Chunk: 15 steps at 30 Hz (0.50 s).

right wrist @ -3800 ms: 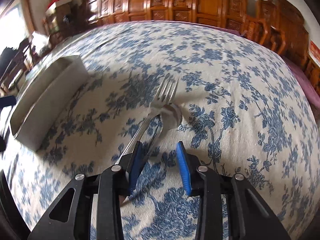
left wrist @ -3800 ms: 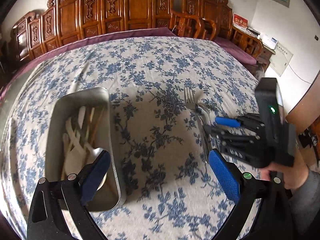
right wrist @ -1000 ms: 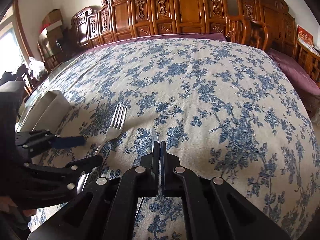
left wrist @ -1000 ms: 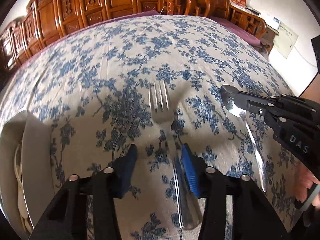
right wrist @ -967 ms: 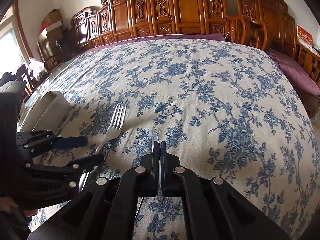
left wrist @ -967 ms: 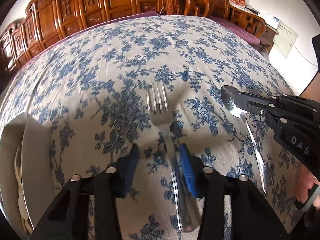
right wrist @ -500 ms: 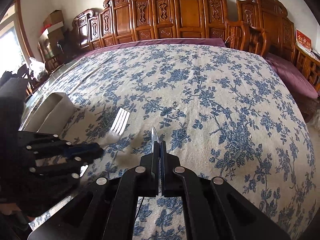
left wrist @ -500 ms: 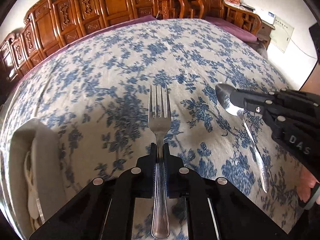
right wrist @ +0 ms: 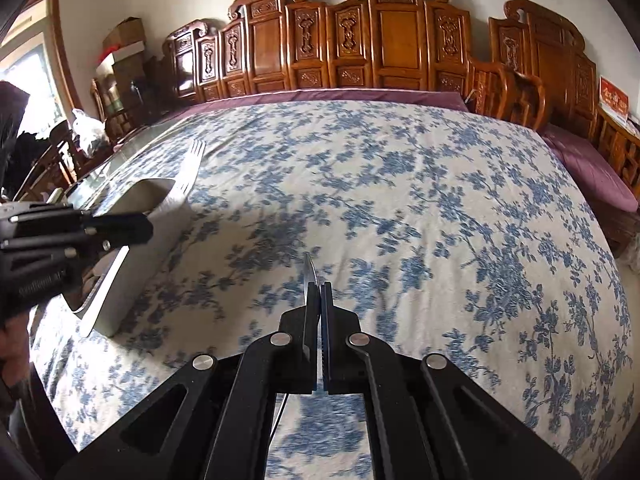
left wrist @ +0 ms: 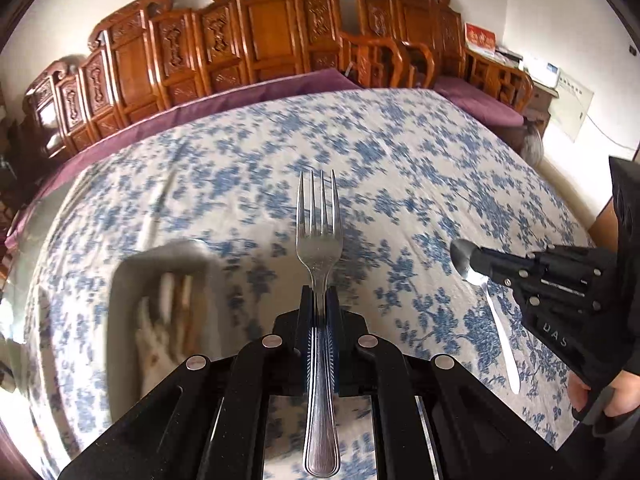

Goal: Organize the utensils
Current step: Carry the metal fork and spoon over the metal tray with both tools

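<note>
My left gripper (left wrist: 319,300) is shut on a steel fork (left wrist: 319,240), held above the table with its tines pointing forward. The fork also shows in the right wrist view (right wrist: 188,176), over the near end of the metal utensil tray (right wrist: 132,248). My right gripper (right wrist: 317,292) is shut on a steel spoon (right wrist: 310,272), seen edge-on. In the left wrist view that right gripper (left wrist: 480,266) holds the spoon (left wrist: 500,328) at the right, its handle hanging down. The tray (left wrist: 120,280) lies at the lower left with several pale utensils inside.
The table is covered with a blue-flowered cloth (right wrist: 400,200). Carved wooden chairs (left wrist: 260,40) line the far edge. A purple cloth (right wrist: 592,168) edges the table at the back and right. Boxes and clutter (right wrist: 120,60) stand at the far left.
My left gripper has closed on the fork, lifted it off the cloth and swung left toward the tray. My right gripper stays shut on the spoon, held above the table.
</note>
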Motion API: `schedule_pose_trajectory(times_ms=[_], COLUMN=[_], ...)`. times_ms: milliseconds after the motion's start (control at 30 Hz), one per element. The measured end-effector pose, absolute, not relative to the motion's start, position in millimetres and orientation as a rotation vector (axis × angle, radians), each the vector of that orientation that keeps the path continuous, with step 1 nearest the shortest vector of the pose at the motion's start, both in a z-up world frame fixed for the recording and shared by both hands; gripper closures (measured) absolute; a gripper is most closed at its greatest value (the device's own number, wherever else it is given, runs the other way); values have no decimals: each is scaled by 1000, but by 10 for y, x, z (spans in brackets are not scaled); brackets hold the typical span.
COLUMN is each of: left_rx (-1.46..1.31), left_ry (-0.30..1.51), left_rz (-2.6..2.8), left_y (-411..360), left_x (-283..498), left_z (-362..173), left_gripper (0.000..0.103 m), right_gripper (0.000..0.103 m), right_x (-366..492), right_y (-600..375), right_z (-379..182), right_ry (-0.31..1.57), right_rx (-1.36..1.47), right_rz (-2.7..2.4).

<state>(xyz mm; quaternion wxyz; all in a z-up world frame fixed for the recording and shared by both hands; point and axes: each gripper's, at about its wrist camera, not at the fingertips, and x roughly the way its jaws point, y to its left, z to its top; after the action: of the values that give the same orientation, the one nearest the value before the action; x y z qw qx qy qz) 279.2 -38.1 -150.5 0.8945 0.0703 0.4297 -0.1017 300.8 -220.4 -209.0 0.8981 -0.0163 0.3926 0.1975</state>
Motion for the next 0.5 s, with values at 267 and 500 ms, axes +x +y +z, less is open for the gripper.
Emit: schedule_pose_trajectory(times_ms=[267,500], left_rx=[145,141], left_ry=[880,918], left_rz=[-171,-122], left_y=[59,432], left_x=[2766,2885], left_z=[-1417,-1611], left_gripper=[97,97], right_gripper=[101,101], right_x=[2909,2864], right_y=[-1866,-1665], right_z=[-1972,-1909], right_ry=[784,777], right_rx=[-88,-103], right_rz=[445,480])
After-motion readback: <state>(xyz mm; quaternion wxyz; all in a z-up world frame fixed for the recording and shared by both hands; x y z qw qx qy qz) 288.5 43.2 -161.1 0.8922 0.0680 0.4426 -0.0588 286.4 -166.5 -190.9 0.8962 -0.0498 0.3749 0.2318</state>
